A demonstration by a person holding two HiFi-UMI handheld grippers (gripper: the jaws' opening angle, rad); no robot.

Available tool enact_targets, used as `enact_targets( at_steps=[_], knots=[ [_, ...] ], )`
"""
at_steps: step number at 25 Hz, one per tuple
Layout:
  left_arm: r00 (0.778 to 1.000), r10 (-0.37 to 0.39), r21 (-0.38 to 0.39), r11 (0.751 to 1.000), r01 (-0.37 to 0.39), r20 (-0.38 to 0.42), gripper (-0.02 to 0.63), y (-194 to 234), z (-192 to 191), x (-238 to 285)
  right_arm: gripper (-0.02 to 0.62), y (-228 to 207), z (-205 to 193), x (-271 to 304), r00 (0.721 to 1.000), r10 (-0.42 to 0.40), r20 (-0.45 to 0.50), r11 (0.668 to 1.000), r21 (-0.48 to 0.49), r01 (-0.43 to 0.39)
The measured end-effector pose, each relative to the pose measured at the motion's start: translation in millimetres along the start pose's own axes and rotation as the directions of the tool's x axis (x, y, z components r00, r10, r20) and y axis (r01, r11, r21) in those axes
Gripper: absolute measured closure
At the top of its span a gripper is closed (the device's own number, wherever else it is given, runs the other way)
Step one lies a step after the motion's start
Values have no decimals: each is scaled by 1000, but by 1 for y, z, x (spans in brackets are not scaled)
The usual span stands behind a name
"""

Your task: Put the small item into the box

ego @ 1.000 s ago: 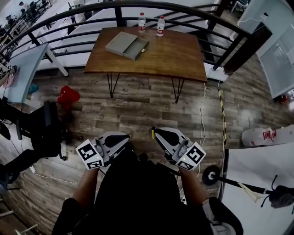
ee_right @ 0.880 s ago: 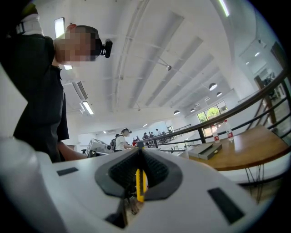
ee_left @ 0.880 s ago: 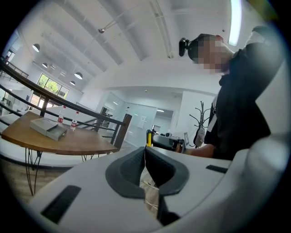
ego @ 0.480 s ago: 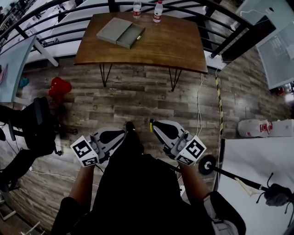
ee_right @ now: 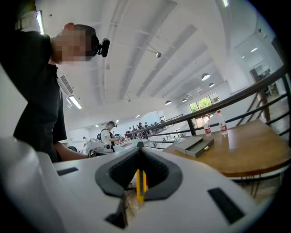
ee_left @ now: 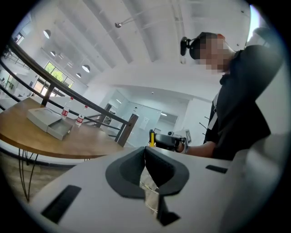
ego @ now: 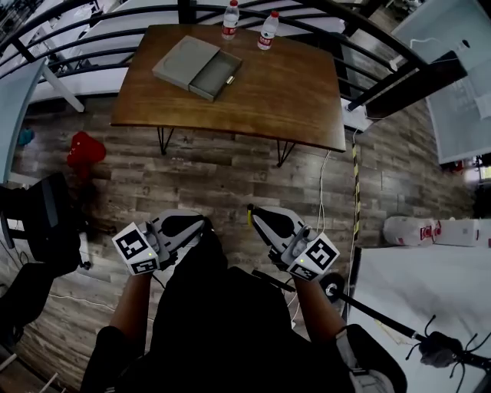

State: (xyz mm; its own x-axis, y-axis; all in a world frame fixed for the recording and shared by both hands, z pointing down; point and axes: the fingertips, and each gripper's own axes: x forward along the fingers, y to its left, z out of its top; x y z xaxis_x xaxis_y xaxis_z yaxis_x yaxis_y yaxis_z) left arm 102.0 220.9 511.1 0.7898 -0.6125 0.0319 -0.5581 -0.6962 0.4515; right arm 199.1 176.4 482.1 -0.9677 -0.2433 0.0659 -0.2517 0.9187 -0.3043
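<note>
While the left gripper (ee_left: 145,152) had its fingers pressed together on nothing, the right gripper (ee_right: 140,154) pinched a thin yellow item (ee_right: 140,185), well apart from the counter (ego: 291,100).

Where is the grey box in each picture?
Head view: the grey box is at the top, left of middle, on the wooden table.
Left gripper view: far left, about halfway up.
Right gripper view: right of middle.
Shared landmark: two water bottles stand just beyond the box on that table.
</note>
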Motion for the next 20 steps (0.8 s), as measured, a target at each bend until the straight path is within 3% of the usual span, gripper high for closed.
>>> enact_targets(
  at_steps=[7, 12, 20],
  knots=[
    [999, -1, -8, 1000, 1, 41, 590, 64, 41, 9, 557, -42, 26, 57, 999, 15, -28, 1000, -16, -16],
    [997, -67, 12, 998, 67, 33, 590, 86, 51, 16, 557, -64, 38, 86, 999, 2, -36, 999, -38, -4],
    [995, -94, 5, 996, 94, 43, 589, 114, 66, 23, 556, -95, 50, 110, 999, -25, -48, 998, -58, 22]
  ],
)
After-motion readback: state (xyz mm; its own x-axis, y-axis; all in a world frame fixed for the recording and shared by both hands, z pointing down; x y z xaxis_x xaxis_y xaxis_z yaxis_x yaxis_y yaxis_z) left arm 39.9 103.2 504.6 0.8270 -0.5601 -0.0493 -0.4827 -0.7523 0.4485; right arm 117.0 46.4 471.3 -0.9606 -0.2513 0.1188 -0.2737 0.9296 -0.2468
